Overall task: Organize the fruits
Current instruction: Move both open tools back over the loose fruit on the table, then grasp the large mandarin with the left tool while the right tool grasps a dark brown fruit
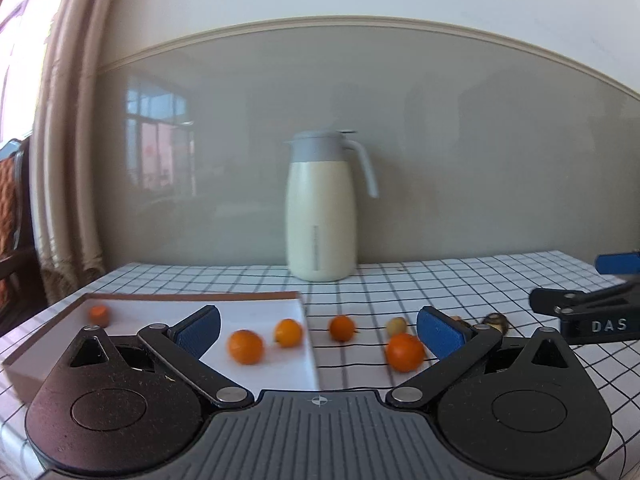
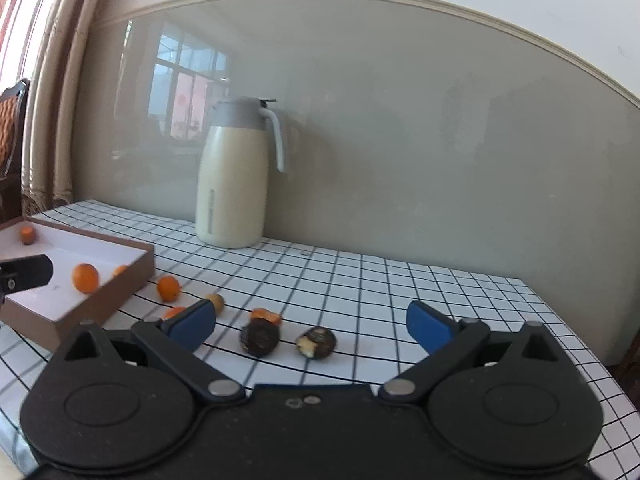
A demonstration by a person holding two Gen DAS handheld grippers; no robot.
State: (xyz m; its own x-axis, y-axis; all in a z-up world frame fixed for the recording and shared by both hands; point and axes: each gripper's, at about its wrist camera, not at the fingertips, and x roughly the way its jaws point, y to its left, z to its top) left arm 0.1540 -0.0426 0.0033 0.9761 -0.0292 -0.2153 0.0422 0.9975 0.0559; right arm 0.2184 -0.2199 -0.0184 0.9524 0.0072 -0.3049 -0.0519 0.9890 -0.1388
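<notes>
In the left wrist view, a white-lined brown box [image 1: 304,320] holds three oranges [image 1: 245,346]. On the checked cloth to its right lie an orange [image 1: 342,328], a small pale fruit [image 1: 396,326] and a nearer orange [image 1: 405,352]. My left gripper [image 1: 320,334] hangs open over the box's right wall, holding nothing. In the right wrist view, my right gripper [image 2: 311,326] is open just short of two dark, shrivelled fruits [image 2: 260,337], one with a pale broken patch [image 2: 316,343]. An orange piece [image 2: 266,315] lies behind them, and an orange [image 2: 169,288] sits by the box [image 2: 132,268].
A cream jug with a grey lid [image 1: 322,208] stands at the back by the wall. The checked tablecloth [image 2: 400,288] stretches right to the table edge. A curtain and chair [image 1: 16,208] are at the far left.
</notes>
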